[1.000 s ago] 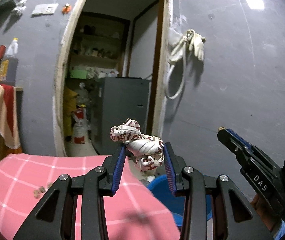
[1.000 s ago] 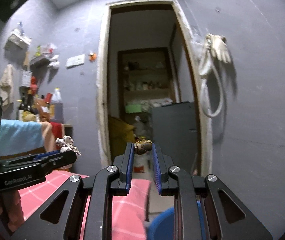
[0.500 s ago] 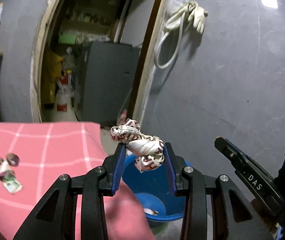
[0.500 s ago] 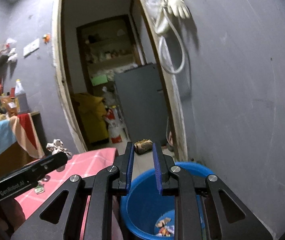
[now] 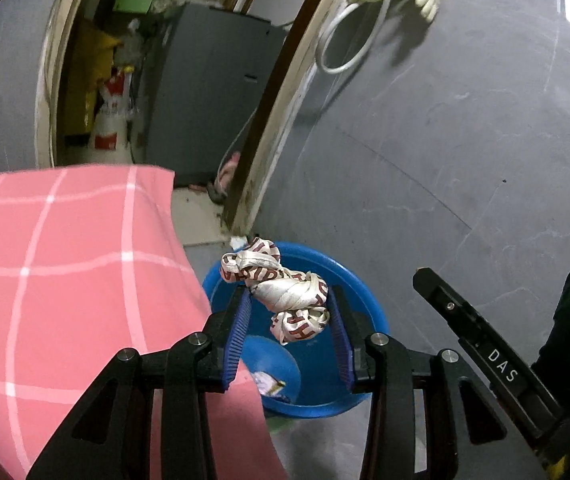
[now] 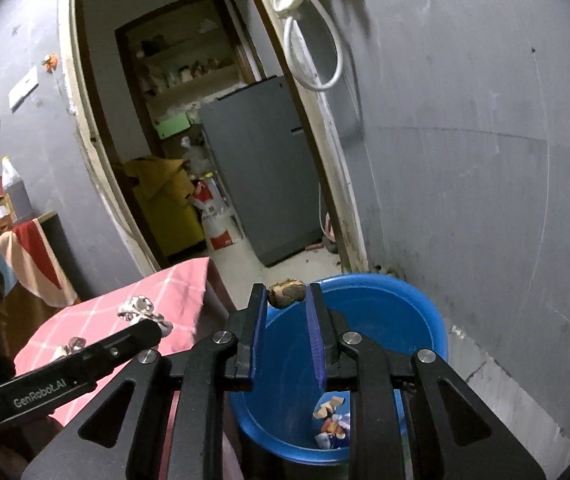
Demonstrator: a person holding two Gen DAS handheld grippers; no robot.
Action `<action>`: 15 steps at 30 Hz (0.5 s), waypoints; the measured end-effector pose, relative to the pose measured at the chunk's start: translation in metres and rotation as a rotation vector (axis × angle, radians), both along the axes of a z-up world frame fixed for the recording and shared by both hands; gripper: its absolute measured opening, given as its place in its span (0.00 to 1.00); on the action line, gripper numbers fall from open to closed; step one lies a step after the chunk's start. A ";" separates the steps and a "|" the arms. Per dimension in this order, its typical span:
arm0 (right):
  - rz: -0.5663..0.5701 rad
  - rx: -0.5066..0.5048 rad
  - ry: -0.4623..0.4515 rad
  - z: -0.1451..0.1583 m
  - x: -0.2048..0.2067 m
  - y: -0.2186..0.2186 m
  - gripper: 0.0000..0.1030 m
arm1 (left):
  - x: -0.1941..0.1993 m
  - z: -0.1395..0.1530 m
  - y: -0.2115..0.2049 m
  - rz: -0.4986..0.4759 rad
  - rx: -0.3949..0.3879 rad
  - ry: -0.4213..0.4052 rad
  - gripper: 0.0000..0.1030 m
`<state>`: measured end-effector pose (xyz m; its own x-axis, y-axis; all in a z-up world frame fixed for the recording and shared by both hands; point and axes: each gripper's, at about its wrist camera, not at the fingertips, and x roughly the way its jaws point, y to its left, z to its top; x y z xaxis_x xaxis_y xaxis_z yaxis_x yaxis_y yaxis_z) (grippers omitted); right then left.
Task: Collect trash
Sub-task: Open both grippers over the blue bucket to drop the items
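Left wrist: the left claw (image 5: 289,320) pinches a ribbon wad (image 5: 281,292) over the blue bin (image 5: 369,312); keep it past the tabletop (image 5: 65,260) edge before letting go.

Right wrist: the right claw (image 6: 287,308), jaws opening, has a brown scrap (image 6: 287,293) between its tips above the bin (image 6: 405,312); release over the middle.

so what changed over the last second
Both grippers tipped down and swung from the doorway to over the blue bucket. The right gripper is opening around its brown scrap. The left gripper still holds the crumpled wrapper.
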<state>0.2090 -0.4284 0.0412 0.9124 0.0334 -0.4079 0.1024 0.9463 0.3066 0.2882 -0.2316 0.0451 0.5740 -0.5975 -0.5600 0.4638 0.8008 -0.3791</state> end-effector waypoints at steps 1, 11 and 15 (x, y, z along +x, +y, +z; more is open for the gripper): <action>-0.002 0.009 0.006 -0.001 0.001 -0.001 0.23 | 0.001 -0.002 0.000 -0.001 -0.003 0.009 0.35; -0.011 0.032 0.013 -0.003 0.001 -0.004 0.32 | 0.000 0.002 0.004 -0.002 -0.016 0.011 0.46; -0.019 0.028 -0.015 0.001 -0.001 -0.004 0.47 | -0.005 0.007 0.014 0.022 -0.010 -0.035 0.53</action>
<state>0.2085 -0.4320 0.0421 0.9191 0.0273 -0.3931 0.1152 0.9354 0.3343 0.2829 -0.2174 0.0519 0.6064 -0.5898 -0.5333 0.4593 0.8073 -0.3707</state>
